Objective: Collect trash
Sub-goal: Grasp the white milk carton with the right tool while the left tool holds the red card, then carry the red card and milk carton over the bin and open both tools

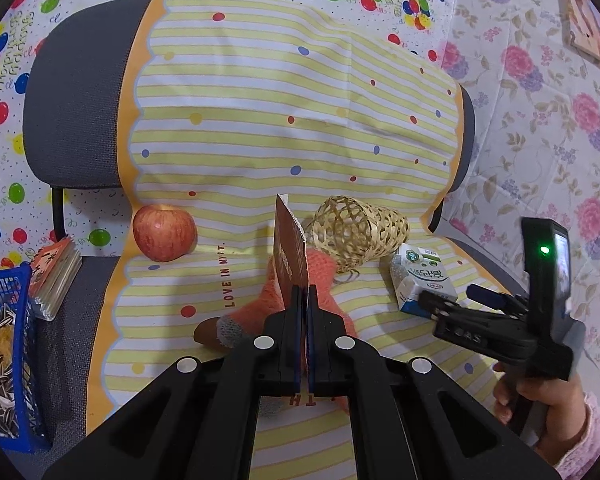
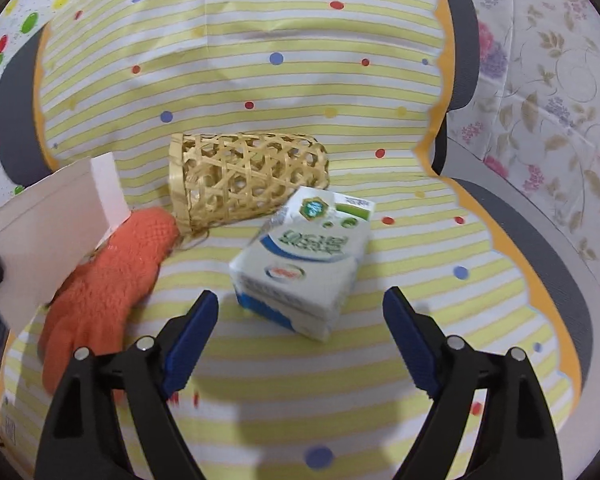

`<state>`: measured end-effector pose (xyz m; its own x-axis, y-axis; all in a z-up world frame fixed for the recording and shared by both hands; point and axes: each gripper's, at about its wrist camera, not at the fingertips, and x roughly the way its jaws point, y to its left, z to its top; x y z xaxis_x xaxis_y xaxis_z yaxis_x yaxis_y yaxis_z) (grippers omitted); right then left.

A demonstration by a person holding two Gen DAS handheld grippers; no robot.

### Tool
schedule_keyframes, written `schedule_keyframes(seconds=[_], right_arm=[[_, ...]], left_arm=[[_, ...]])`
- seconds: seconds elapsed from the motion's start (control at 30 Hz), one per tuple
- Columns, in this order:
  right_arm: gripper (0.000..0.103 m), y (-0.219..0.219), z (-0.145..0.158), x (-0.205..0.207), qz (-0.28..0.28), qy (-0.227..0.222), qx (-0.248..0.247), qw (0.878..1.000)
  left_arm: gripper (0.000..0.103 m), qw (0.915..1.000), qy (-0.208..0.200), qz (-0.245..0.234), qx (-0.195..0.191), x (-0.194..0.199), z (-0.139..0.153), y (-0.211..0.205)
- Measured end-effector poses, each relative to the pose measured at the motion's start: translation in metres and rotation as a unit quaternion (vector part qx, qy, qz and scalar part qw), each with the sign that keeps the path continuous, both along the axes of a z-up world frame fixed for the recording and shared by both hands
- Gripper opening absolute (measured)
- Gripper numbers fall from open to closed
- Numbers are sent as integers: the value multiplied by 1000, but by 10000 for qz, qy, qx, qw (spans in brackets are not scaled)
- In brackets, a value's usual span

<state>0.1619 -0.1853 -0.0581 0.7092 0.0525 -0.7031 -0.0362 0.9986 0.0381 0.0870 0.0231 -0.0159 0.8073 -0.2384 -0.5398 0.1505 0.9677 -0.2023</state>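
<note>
Chair (image 1: 72, 92), grey, taking up most of both views; a striped cloth (image 1: 260, 100) with coloured dots is draping over its back and seat. Everything else is lying on that cloth or on the bare seat edge.

Blue crate (image 1: 4, 292) is sitting at the seat's left edge in the left wrist view, holding sunflower seeds; a book (image 1: 54, 276) is lying just beside it.

Left gripper (image 1: 303, 292) is clamping shut on a card (image 1: 290, 252), brown on one face, pale on the other; the card is standing up edge-on between the pads, above the glove.

Right gripper (image 2: 300, 320) is hanging with jaws wide, nothing between the pads. Carton (image 2: 304, 264) is lying tilted on the seat just ahead of the fingertips, in line with the gap, not touched. A hand (image 1: 540, 404) in a pink sleeve is holding this gripper's handle.

Basket (image 2: 244, 180), woven bamboo, is lying on its side behind the carton, its side touching or nearly touching the carton's far corner.

Glove (image 2: 112, 276), orange knit, is lying flat left of the carton, its cuff end reaching the basket's mouth.

Apple (image 1: 164, 232), red, is resting on the cloth at the seat's back, well left of the basket.
</note>
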Motion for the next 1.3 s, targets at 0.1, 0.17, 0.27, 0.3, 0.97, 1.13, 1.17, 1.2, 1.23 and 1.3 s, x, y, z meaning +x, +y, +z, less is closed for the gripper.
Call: schedule_keyframes(seconds=[0.1,0.17,0.27,0.3,0.97,1.13,1.17,1.2,1.23,1.3], right_arm=[[83,8,-4,16,-210,51,-149,9997],[83,11,-7,25,-357,109,-241,9990],[75,5,-9,25,-478,227,-158,9985],[75,2,-8,20,-456,220,-131,9986],[73,-43,54,-151,463,-517,350,9970],[73,-60,56,-182,383,-544,371,9971],[73,-66,57,-191,326,-565,362,9972],[73,-70,58,-198,283,-576,347,9973],[73,-74,59,-203,250,-580,332,9975],[73,-86,60,-220,133,-604,292,9977]], left_arm=[[2,10000,13,20,7,0,0,0],[2,10000,23,18,5,1,0,-1],[2,10000,19,26,32,1,0,-1],[2,10000,7,31,40,0,1,0],[0,9967,-502,-594,-236,-108,37,-19],[0,9923,-552,-1085,-241,-134,38,-53],[0,9907,-576,-1209,-222,-139,38,-63],[0,9897,-592,-1285,-207,-142,38,-69],[0,9884,-602,-1380,-198,-146,38,-77],[0,9852,-597,-1595,-199,-152,38,-93]])
